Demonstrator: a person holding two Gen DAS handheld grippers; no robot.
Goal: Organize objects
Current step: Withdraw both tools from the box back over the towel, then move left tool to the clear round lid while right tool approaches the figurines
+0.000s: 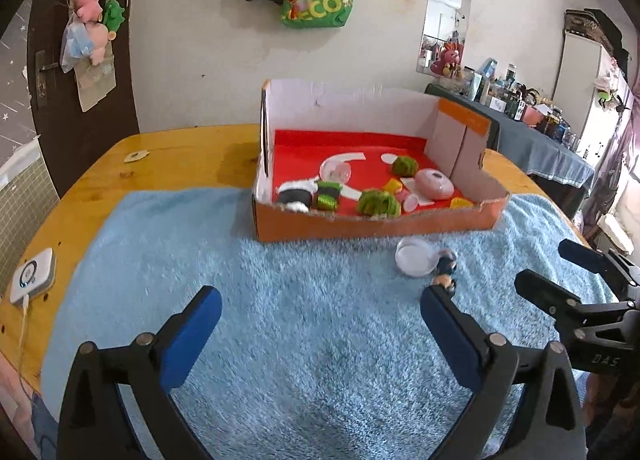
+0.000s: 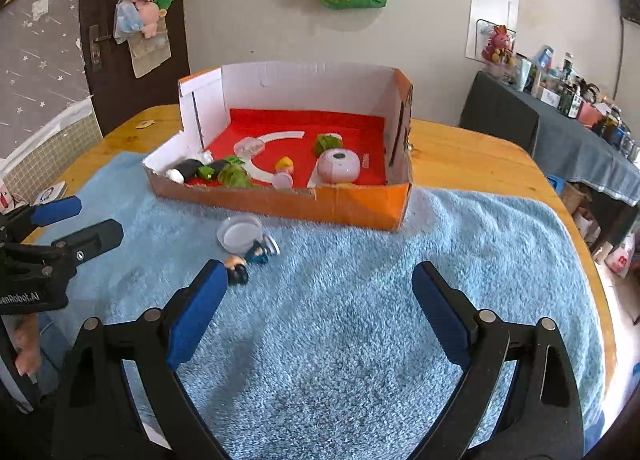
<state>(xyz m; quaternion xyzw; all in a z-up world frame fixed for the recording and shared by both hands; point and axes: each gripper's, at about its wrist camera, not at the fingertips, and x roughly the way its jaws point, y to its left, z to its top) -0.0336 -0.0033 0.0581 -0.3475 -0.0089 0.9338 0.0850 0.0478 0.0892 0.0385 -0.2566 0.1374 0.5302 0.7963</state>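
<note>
1. Blue shaggy towel [image 2: 360, 300] covers most of the wooden desk [image 2: 480, 164], and an orange cardboard box [image 2: 360, 208] with a red floor sits at its far side, already holding green pom-poms, a pink pod and small toys. What appears still to be sorted lies outside it: a clear round cup [image 2: 240, 234] and a small figure [image 2: 262, 250] touching it, with what looks like another small figure [image 2: 236, 268] just beside.
2. Left gripper [image 1: 320, 300] and right gripper [image 2: 320, 272] both hang above the towel with jaws spread wide and nothing between them.
3. Both tools sit close to the same items, so a collision is likely if both reach in together.
4. One figure sits against the cup; closing on either may knock the other aside or roll the cup.
5. Deep pile could snag a fingertip or let a figure tip out of a shallow pinch.
6. The cup looks thin and smooth, so a hard squeeze might make it pop free.
7. The box's near wall [image 1: 360, 226] is low but torn; carrying too low could catch it and shift the box.
</note>
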